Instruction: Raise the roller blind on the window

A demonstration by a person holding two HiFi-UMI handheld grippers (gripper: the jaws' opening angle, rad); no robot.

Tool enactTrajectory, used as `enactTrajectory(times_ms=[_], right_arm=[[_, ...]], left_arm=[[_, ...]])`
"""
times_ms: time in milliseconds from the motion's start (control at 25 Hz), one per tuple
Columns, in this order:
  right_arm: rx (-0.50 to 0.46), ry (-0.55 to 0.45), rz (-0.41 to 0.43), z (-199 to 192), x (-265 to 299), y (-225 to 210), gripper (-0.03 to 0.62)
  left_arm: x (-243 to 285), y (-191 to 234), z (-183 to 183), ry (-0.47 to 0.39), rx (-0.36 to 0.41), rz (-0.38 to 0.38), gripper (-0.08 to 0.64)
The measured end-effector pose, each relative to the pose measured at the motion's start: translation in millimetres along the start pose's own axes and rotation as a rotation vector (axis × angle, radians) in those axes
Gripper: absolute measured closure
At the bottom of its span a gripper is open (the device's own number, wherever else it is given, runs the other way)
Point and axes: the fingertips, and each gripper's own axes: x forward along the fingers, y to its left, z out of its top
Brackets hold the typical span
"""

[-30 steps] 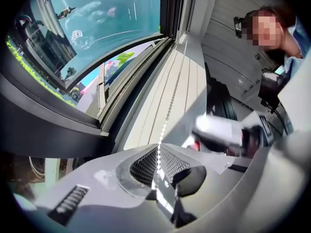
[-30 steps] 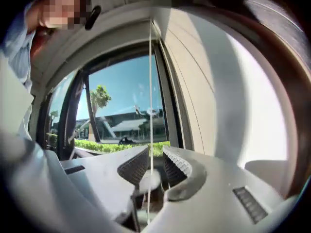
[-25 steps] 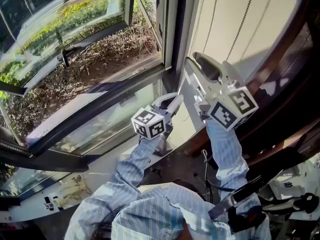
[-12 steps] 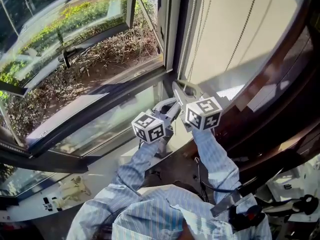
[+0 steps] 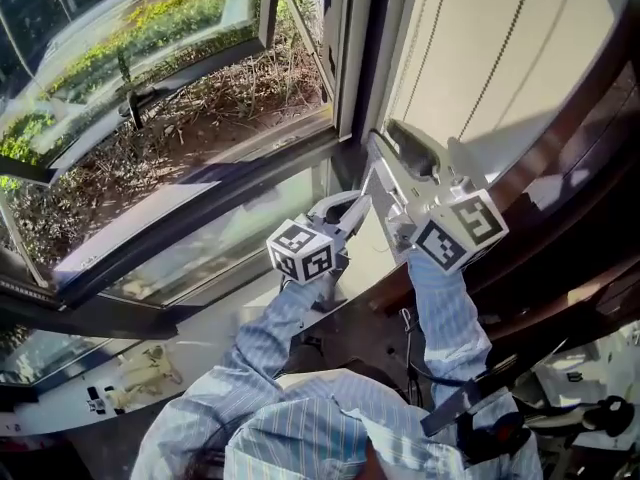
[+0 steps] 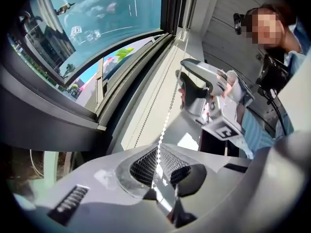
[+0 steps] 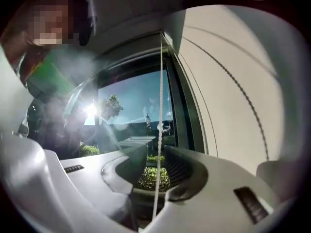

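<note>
The cream roller blind (image 5: 465, 28) hangs over the right-hand window pane, and its bead chain (image 5: 421, 40) runs down the blind's left edge. In the head view my right gripper (image 5: 392, 140) is raised against the blind, higher than my left gripper (image 5: 350, 204) near the sill. The left gripper (image 6: 156, 168) is shut on the bead chain (image 6: 167, 120), which rises taut from its pads. The right gripper (image 7: 155, 174) has its jaws opening. The chain (image 7: 160, 81) passes loosely between them without being pressed. A second strand (image 7: 233, 86) lies across the blind (image 7: 277, 72).
The open casement window (image 5: 180, 78) shows dry shrubs and grass outside. A white sill (image 5: 215, 313) runs below it. A dark wooden frame (image 5: 585, 198) borders the blind at the right. Cables and small items (image 5: 590, 408) lie low at the right.
The right gripper dropped down beside the left gripper half a second ago. It has since risen back up along the chain. The left gripper has stayed in place.
</note>
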Motion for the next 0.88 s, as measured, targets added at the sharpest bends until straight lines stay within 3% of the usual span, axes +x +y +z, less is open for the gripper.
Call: enactTrajectory(times_ms=[200,240,480,600,680,800,880], right_arm=[[-0.075,-0.022,0.0,48,22,-10,0.508],[-0.067,-0.023,0.003,49,23,-10,0.574],[0.041,-0.107,-0.042,44,13,-20,0.578],[0.052,-0.005,-0.05,2,17,-20,0.578],[0.065,0.091,-0.073,-43,15,-22,0.578],[0.141,0.233,-0.101,-129,1,-22,0.578],[0.218,0.335,-0.124,-193,-14,-19,0.578]], left_arm=[[-5,2,3,-0.012,0.001,0.011,0.548],[-5,2,3,-0.013,0.003,0.01,0.548],[-13,10,-2,-0.006,-0.013,0.023,0.548],[-20,27,-36,0.085,-0.043,0.065,0.548],[-28,44,-77,0.18,-0.095,0.115,0.548],[-52,69,-158,0.363,-0.174,0.197,0.548],[-76,77,-216,0.528,-0.204,0.233,0.548]])
